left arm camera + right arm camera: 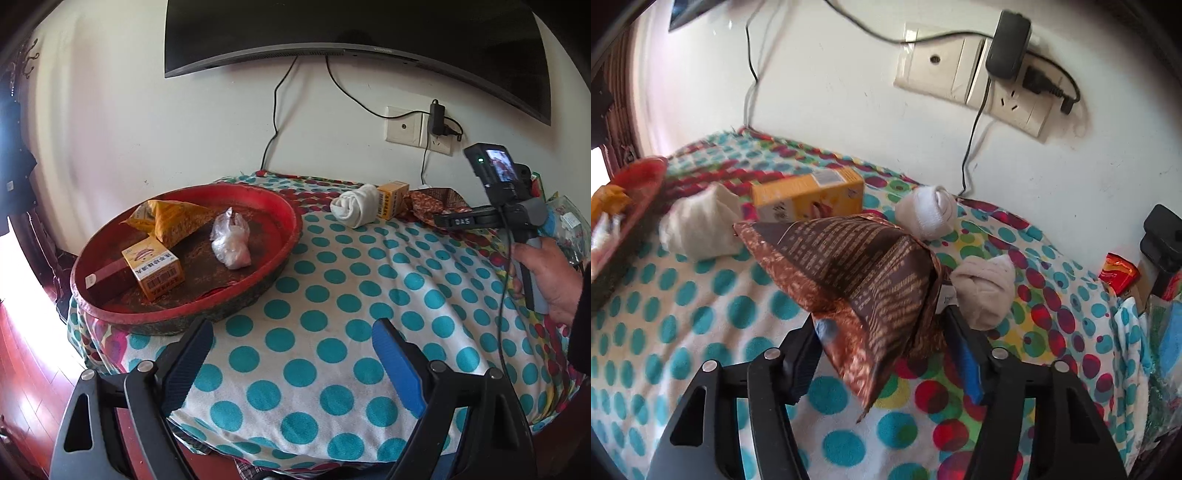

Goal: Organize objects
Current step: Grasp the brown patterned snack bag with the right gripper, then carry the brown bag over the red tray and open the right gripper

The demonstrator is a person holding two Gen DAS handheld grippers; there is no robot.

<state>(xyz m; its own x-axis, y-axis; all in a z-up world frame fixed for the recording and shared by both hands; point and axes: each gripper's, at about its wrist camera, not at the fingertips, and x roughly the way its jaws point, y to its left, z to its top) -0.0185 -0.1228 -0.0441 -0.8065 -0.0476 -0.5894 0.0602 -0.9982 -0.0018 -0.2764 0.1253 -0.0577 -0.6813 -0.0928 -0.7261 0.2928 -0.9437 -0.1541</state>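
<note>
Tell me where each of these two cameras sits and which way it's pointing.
Left wrist: rides the left tongs, which are open and empty; looks across the dotted cloth to the red tray and wall; the person's right hand shows.
Right wrist: rides the right tongs, closed around the brown packet; faces the wall socket.
Shared: cloth, tray, yellow box, white sock roll.
</note>
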